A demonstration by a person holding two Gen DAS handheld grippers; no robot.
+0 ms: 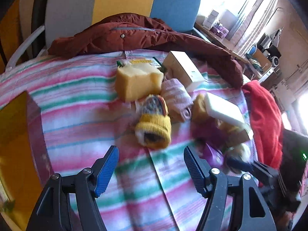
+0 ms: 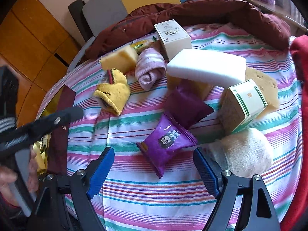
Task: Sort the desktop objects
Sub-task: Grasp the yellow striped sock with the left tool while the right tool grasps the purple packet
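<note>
Striped tablecloth (image 2: 154, 196) bears the purple snack packet (image 2: 166, 144), long axis running from near-left to far-right. Right gripper (image 2: 154, 165) spread wide, empty, packet just ahead; left gripper (image 1: 151, 165) likewise released, holding nothing.

snack packet (image 2: 166, 144) before foam block (image 2: 206, 67) | rolled sock (image 2: 149, 67) left of block

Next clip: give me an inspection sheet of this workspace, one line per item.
Surface: striped cloth, wrinkled.
Job's things: purple packet, dark purple packet, white sponge, yellow sponge, pink sock, yellow sock, two boxes.
Clutter: maroon jacket, red cloth.
Grippers: left hand-held gripper open, empty; right hand-held gripper open, empty, before the purple packet.
Cables: nothing seen.
Surroundings: chair, window.
</note>
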